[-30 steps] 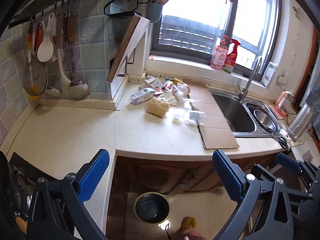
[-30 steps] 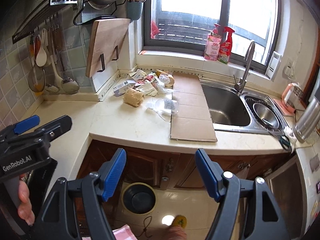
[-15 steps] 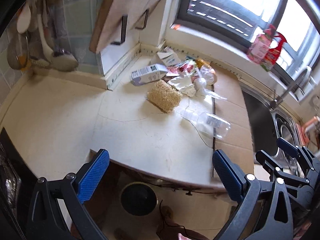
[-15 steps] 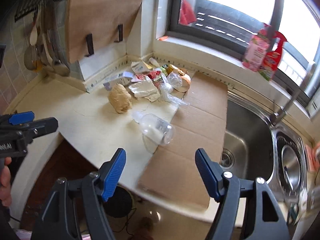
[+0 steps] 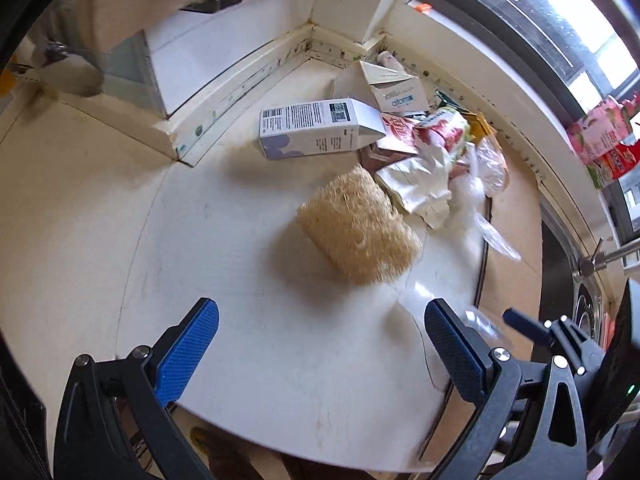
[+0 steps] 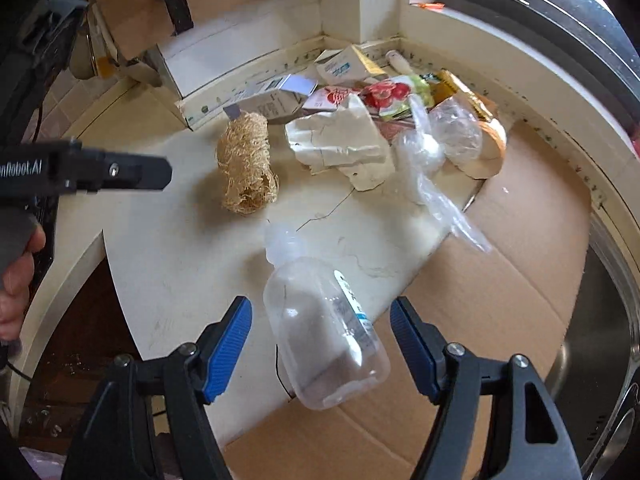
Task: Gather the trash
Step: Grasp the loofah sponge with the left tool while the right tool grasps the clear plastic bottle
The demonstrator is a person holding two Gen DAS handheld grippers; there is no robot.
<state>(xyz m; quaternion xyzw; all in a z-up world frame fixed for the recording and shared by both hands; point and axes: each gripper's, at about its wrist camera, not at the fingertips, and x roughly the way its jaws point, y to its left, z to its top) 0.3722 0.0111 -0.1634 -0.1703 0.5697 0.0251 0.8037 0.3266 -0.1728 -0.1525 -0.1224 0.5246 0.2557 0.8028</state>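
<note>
Here, from the left wrist: left gripper (image 5: pixel 320 344) spread wide, grasping nothing, poised above bare countertop (image 5: pixel 248 240). Loofah scrubber (image 5: pixel 358 226) straight ahead, beyond the fingertips and well apart from both pads, roughly centred on the gap. Milk carton (image 5: pixel 316 128) on its side farther back, with a heap of wrappers (image 5: pixel 424 184) just right of the loofah and touching it. Likely trouble: fibrous loofah compressing under the pads and slipping, or a closing finger snagging the crumpled white wrapper and dragging the pile along. Right gripper's fingertip (image 5: pixel 524 326) visible low at right, close enough that a sideways sweep could knock the 2 tools together.

Next, from the right wrist: right gripper (image 6: pixel 320 344) also splayed and empty, 1 clear plastic bottle (image 6: pixel 324 328) lying on its side between the 2 blue pads, cap end pointing away, base end toward the camera and resting partly on the flat cardboard sheet (image 6: pixel 520 280). Neither pad touching the bottle yet. Main risk: smooth round wall squirting out forward as the pads close, or the light empty bottle rolling off the counter edge toward the floor. Thin plastic may also buckle under a hard squeeze. Clear plastic bag (image 6: pixel 436 168) well beyond the fingertips, so no snag likely there.
</note>
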